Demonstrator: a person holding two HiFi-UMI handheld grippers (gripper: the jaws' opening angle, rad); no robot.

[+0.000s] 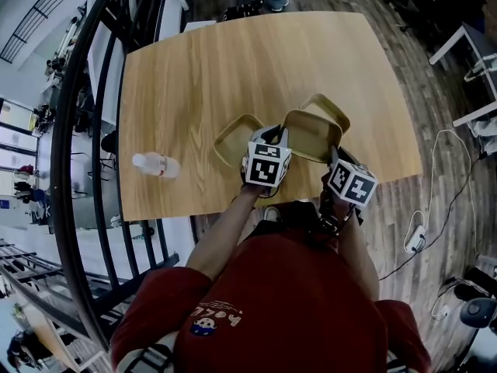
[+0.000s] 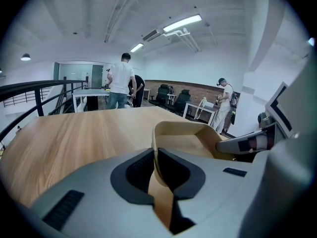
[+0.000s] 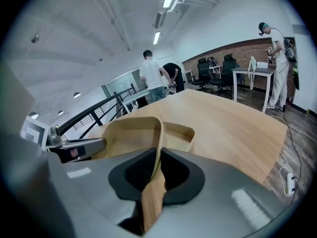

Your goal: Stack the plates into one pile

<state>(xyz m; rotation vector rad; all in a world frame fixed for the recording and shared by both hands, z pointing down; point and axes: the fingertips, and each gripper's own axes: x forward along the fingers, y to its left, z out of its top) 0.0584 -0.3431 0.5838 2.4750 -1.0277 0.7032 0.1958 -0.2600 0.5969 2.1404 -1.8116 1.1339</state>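
My left gripper (image 1: 273, 137) and right gripper (image 1: 336, 154) hold a plate (image 1: 311, 134) over a table (image 1: 194, 68); a bottle (image 1: 155, 165) lies at left.

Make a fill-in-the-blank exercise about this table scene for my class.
The held plate is clamped by ____ claws: the left claw and the right claw.
Besides it, ____ plates rest on the table: the left plate and the far plate.
The plastic bottle lies on its ____.
Missing words: two; two; side.
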